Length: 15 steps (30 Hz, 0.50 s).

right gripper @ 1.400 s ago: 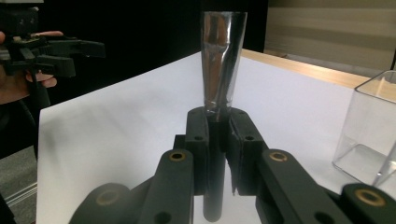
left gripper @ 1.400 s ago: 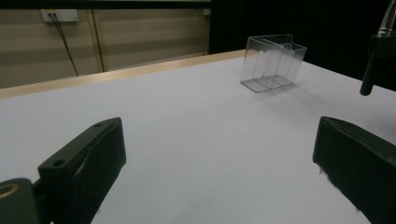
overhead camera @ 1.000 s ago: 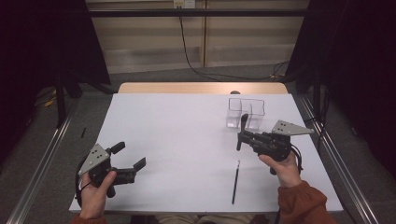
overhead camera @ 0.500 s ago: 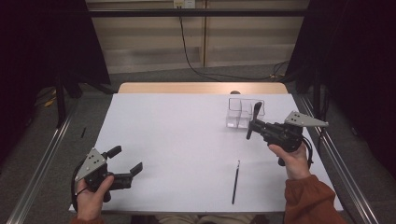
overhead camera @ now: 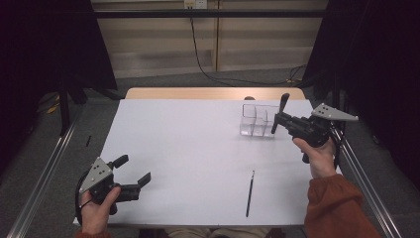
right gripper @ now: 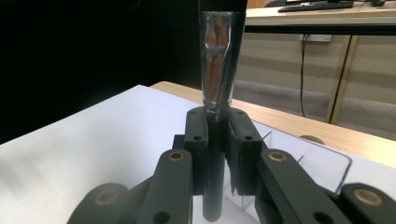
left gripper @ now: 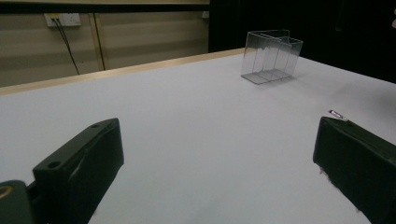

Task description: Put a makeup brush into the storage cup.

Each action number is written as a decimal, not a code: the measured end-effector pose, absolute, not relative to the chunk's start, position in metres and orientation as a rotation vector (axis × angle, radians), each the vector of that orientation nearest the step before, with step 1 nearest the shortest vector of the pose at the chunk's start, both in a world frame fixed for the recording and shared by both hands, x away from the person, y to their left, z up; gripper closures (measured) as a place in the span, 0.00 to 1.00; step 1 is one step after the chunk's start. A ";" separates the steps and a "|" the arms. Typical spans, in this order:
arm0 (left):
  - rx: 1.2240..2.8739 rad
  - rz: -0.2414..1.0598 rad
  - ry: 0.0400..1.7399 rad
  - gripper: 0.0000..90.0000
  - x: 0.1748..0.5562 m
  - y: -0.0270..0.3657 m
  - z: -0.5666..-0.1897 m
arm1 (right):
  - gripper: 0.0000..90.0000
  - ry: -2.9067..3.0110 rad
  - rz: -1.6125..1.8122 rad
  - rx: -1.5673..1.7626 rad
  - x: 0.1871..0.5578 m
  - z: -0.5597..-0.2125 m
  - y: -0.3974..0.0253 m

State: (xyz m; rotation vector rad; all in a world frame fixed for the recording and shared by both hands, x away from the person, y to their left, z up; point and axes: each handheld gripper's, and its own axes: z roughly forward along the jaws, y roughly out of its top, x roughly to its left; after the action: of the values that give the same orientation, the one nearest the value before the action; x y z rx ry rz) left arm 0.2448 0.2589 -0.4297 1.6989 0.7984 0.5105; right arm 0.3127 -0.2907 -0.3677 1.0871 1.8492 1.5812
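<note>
A black brush [overhead camera: 282,105] with a clear sleeve over its head [right gripper: 218,60] stands nearly upright in my right gripper [overhead camera: 277,121], whose jaws are shut on its handle [right gripper: 217,135]. It is held at the right edge of a clear divided box [overhead camera: 257,121], just above the table. A thin black stick-like brush [overhead camera: 250,193] lies flat on the white table [overhead camera: 198,148], near the front right. My left gripper [overhead camera: 132,169] hovers open at the front left corner, jaws wide apart [left gripper: 217,158] with nothing between them. The clear box [left gripper: 271,56] stands far ahead of it.
The table's wooden far edge [overhead camera: 213,93] runs behind the box. Metal rails [overhead camera: 44,173] flank the table on both sides. A wide bare stretch of white top lies between the two grippers. The thin brush's tip [left gripper: 337,113] shows beside the left gripper's right-hand jaw.
My right gripper has carried the sleeved brush up, away and to the right, to the clear box. The left gripper has drifted slightly toward the front left corner, still open.
</note>
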 end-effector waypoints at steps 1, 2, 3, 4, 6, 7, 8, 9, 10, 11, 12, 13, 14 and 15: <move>1.701 0.511 0.798 0.02 0.245 0.259 -0.430 | 0.88 1.846 1.572 1.086 0.315 -0.367 -0.291; 1.699 0.509 0.799 0.02 0.245 0.259 -0.430 | 0.88 1.841 1.566 1.090 0.317 -0.366 -0.292; 1.700 0.508 0.796 0.02 0.245 0.259 -0.430 | 0.88 1.837 1.563 1.093 0.319 -0.366 -0.293; 1.700 0.509 0.796 0.02 0.245 0.258 -0.430 | 0.88 1.831 1.558 1.098 0.321 -0.366 -0.294; 1.700 0.508 0.796 0.02 0.245 0.259 -0.430 | 0.88 1.820 1.547 1.106 0.327 -0.366 -0.295; 1.699 0.508 0.797 0.02 0.245 0.259 -0.430 | 0.88 1.816 1.541 1.116 0.329 -0.366 -0.296; 1.699 0.510 0.793 0.02 0.245 0.259 -0.430 | 0.88 1.818 1.536 1.124 0.332 -0.367 -0.296; 1.699 0.509 0.793 0.02 0.245 0.259 -0.430 | 0.88 1.821 1.525 1.125 0.334 -0.368 -0.295; 1.699 0.508 0.792 0.02 0.245 0.259 -0.430 | 0.88 1.822 1.522 1.125 0.336 -0.368 -0.294; 1.700 0.509 0.792 0.02 0.245 0.259 -0.430 | 0.88 1.826 1.517 1.124 0.339 -0.368 -0.293; 1.700 0.508 0.793 0.02 0.245 0.259 -0.430 | 0.88 1.828 1.509 1.123 0.341 -0.367 -0.292; 1.702 0.509 0.790 0.02 0.245 0.259 -0.429 | 0.88 1.828 1.500 1.125 0.343 -0.367 -0.291; 1.702 0.511 0.791 0.02 0.245 0.259 -0.429 | 0.88 1.827 1.494 1.125 0.346 -0.366 -0.290; 1.702 0.510 0.790 0.02 0.245 0.259 -0.429 | 0.88 1.825 1.490 1.128 0.348 -0.366 -0.290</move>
State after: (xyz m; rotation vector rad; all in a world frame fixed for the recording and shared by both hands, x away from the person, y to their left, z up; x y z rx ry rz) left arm 0.2446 0.2590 -0.4293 1.7018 0.7899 0.5102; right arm 0.3483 -0.2897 -0.3660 1.1276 1.8254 1.4898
